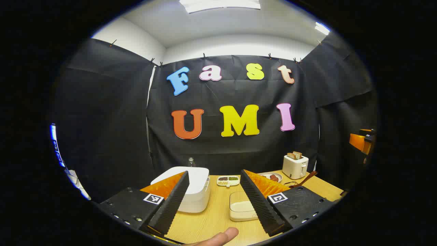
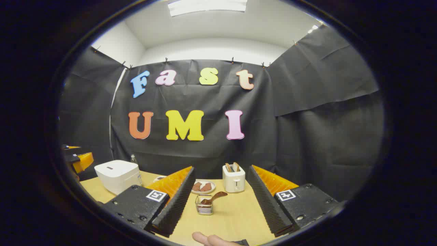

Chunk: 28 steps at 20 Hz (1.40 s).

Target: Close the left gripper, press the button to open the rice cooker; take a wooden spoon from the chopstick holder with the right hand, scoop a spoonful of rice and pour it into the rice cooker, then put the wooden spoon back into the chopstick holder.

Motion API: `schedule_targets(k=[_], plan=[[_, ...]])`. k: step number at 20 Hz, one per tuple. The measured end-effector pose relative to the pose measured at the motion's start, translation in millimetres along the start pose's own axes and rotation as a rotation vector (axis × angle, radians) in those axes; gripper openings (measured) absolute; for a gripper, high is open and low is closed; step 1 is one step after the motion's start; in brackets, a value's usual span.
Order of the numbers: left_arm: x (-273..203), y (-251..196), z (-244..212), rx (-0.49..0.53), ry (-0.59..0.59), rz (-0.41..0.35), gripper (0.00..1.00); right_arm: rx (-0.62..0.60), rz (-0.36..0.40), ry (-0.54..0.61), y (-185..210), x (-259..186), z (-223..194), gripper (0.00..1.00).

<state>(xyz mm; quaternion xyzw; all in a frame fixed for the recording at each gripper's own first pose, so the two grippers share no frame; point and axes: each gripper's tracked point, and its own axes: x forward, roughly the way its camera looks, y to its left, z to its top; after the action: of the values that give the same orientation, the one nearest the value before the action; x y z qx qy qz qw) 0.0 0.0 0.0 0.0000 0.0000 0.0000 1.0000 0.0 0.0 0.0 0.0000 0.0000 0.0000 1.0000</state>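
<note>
A white rice cooker [image 1: 193,191] with its lid down sits on the wooden table [image 1: 211,222], partly behind the left finger of my left gripper [image 1: 218,208], which is open and empty above the near table. A clear box of rice [image 1: 240,206] lies just right of the cooker. In the right gripper view the cooker [image 2: 117,176] is at the far left. My right gripper [image 2: 222,212] is open, and ahead between its fingers stands the clear chopstick holder [image 2: 204,206] with a wooden spoon [image 2: 215,197] leaning out of it.
A white toaster [image 2: 234,179] with bread slices stands at the back, with a plate of food [image 2: 203,187] beside it. A small divided dish [image 1: 228,180] and a bottle [image 1: 191,162] sit behind the cooker. A fingertip [image 1: 218,237] shows at the bottom edge.
</note>
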Motion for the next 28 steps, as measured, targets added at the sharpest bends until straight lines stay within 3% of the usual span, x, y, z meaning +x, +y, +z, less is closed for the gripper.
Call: schedule_targets(k=[4,6,10,11,13,15,18,22,23,26,27,28], plan=[[-7.3,0.7,8.6,-0.014,-0.006,-0.02,0.95,-0.003,0.006,-0.008,-0.7,-5.1,6.2,1.0],[-7.9,6.2,9.6,-0.013,-0.01,-0.011,0.95,-0.001,0.006,-0.01,-0.7,-7.4,6.4,0.96],[-5.4,7.1,3.4,-0.038,0.011,-0.027,0.95,0.012,0.016,-0.013,-2.0,-8.3,6.2,0.96],[-4.3,9.1,1.6,-0.042,0.014,-0.028,0.95,0.013,0.013,-0.015,-2.9,-8.1,6.5,1.0],[-4.1,11.6,-3.1,-0.04,0.025,-0.028,0.95,0.017,0.017,-0.012,-2.5,-10.6,2.7,0.96],[-1.8,12.7,-8.7,-0.047,0.042,-0.037,0.95,0.021,0.023,-0.017,-2.2,-11.7,1.7,1.0],[0.3,23.8,-3.2,-0.042,0.015,-0.012,0.95,0.015,0.004,-0.034,-7.0,-12.9,-1.2,0.96],[16.3,37.2,-5.4,-0.055,-0.005,0.022,0.93,0.021,-0.006,-0.035,-5.9,-13.1,-13.2,0.96],[20.3,39.9,-9.8,-0.067,0.006,0.018,0.93,0.036,-0.005,-0.033,-6.5,-12.4,-17.2,1.0],[39.9,48.0,-20.5,-0.085,0.038,0.001,0.93,0.072,-0.006,-0.036,-7.4,-12.1,-25.5,1.0],[45.6,51.9,-23.4,-0.083,0.047,-0.001,0.92,0.078,-0.002,-0.04,-6.9,-11.6,-26.1,0.96],[52.2,56.8,-27.3,-0.084,0.059,0.0,0.82,0.08,0.0,-0.044,-5.5,-11.0,-27.7,1.0]])
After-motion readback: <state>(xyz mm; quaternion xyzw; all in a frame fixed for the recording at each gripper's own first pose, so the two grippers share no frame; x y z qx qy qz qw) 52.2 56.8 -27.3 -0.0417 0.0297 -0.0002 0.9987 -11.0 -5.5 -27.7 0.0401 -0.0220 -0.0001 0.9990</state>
